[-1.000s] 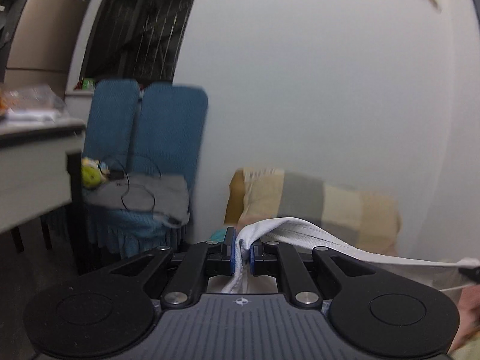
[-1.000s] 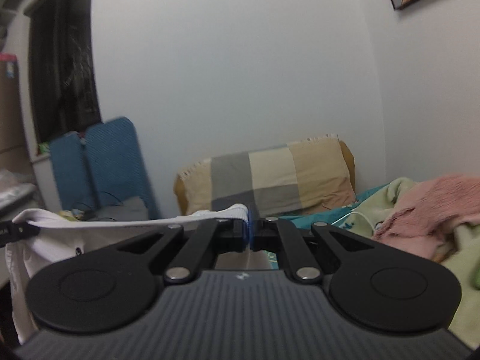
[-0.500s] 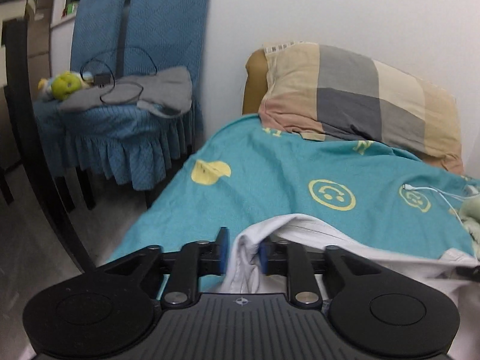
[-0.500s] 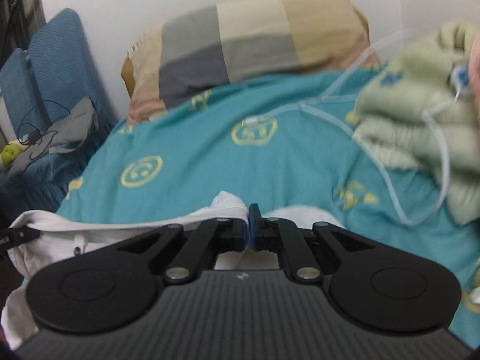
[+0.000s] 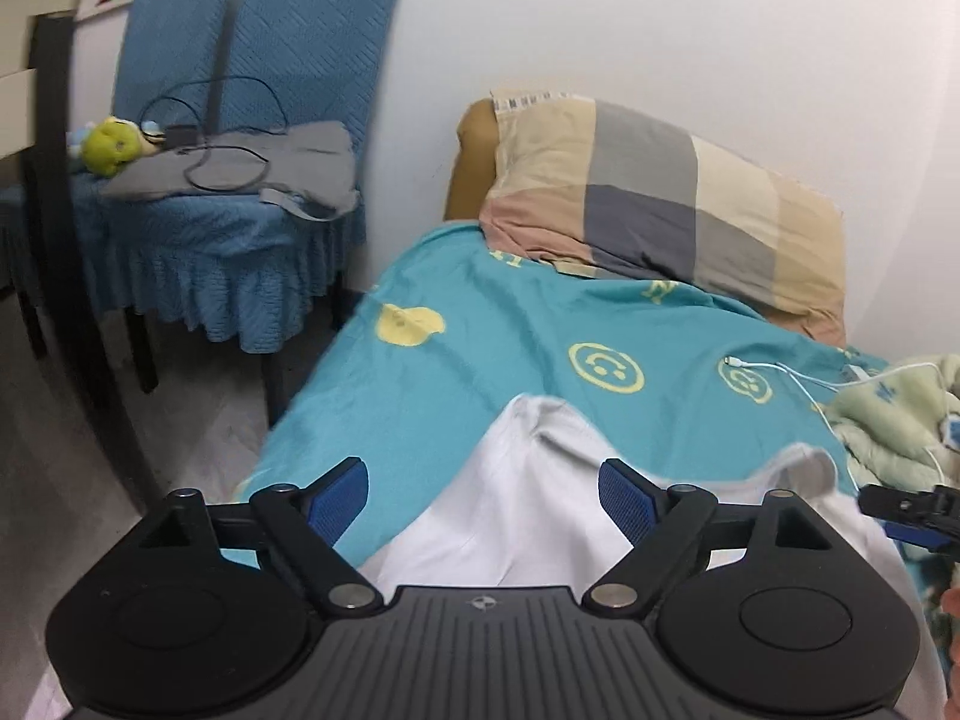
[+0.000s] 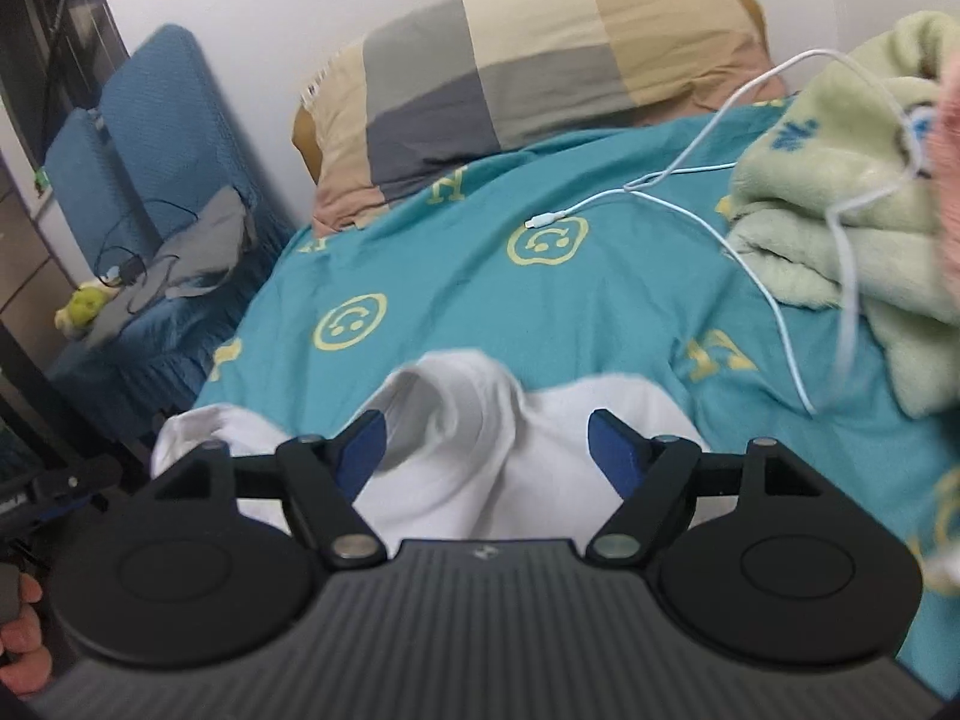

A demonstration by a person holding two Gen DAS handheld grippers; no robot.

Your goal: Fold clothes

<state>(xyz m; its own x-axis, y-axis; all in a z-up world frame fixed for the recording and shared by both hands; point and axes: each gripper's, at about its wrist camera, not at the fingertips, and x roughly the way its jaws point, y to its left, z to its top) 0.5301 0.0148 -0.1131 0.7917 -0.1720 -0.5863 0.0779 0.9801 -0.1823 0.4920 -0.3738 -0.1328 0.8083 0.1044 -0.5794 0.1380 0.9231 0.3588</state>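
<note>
White garment (image 5: 528, 516) between spread left gripper (image 5: 483, 495) pads

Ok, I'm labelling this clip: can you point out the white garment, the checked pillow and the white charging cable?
white garment (image 5: 510, 516): left wrist view, on its bunched cloth on the bed.
checked pillow (image 5: 660, 198): left wrist view, on a grey square.
white charging cable (image 6: 543, 220): right wrist view, on its plug end.

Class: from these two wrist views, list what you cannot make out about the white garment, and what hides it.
- Left wrist view: the white garment's near part is hidden behind the left gripper.
- Right wrist view: its near part lies behind the right gripper.
- Both views: blur hides its type.
</note>
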